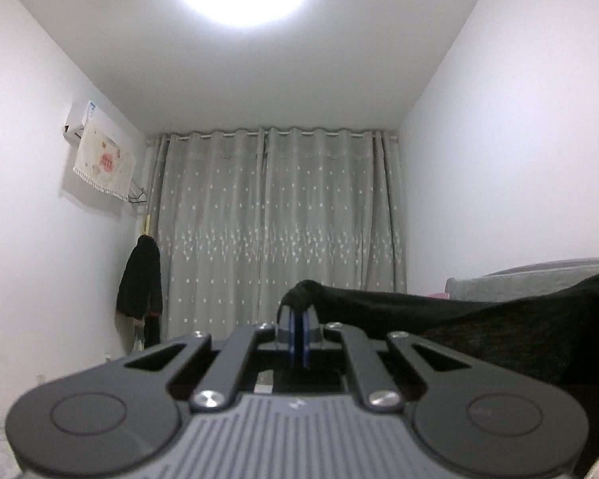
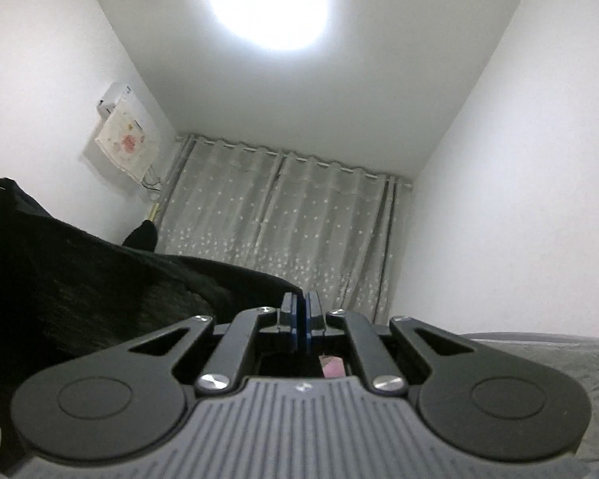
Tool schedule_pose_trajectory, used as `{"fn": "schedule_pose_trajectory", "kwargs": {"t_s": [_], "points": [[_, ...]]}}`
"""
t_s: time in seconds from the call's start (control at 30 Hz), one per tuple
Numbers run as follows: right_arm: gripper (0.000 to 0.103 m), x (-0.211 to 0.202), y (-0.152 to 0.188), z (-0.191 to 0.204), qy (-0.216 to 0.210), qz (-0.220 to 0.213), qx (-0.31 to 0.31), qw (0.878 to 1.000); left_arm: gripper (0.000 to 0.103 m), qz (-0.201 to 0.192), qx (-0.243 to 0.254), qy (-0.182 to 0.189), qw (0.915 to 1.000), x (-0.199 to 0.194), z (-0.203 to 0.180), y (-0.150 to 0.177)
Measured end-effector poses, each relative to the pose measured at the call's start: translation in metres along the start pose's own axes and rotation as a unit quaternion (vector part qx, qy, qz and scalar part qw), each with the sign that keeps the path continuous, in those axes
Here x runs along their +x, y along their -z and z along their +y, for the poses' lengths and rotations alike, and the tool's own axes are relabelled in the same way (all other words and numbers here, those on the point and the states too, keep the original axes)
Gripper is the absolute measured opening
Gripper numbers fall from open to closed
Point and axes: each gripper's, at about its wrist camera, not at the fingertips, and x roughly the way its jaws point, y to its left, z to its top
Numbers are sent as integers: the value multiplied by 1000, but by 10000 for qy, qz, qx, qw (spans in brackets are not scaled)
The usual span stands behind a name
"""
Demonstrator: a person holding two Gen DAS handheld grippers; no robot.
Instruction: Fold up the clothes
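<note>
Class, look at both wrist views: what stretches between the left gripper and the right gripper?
The black garment spans between them, pinched by the left gripper and the right gripper; both views show it.

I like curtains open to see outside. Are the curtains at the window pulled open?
No, the grey star-patterned curtains are drawn fully shut across the far wall, with no gap showing between the two panels.
</note>
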Motion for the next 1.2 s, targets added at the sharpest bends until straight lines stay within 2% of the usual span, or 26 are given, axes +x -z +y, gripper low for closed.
{"fn": "schedule_pose_trajectory", "kwargs": {"t_s": [0.1, 0.3, 0.5, 0.67, 0.77, 0.8, 0.97, 1.07, 1.2], "points": [[4, 3, -4, -8, 82, -97, -23, 9999, 4, 300, 17, -13, 9995, 21, 2, 20], [4, 40, 44, 14, -25, 488, -154, 9987, 4, 1044, 128, -38, 9944, 80, 5, 79], [4, 105, 111, 31, 30, 1161, -147, 9931, 4, 1691, 405, -240, 9845, 156, 4, 137], [4, 176, 153, 48, 269, 1475, -175, 9886, 4, 2103, 685, -381, 9745, 240, -3, 183], [4, 226, 185, 55, 404, 1695, -170, 9846, 4, 2427, 994, -476, 9638, 299, -19, 224], [4, 227, 195, 53, 424, 1775, -190, 9830, 4, 2549, 1132, -506, 9590, 320, -24, 242], [4, 291, 284, 69, 374, 2459, -597, 9667, 4, 3253, 1652, -517, 9296, 401, -45, 346], [4, 311, 343, 74, 210, 2925, -566, 9544, 4, 3610, 1633, -444, 9171, 429, -46, 406], [4, 334, 412, 80, 34, 3493, -490, 9357, 5, 3934, 1453, -314, 9073, 448, -41, 463]]}}
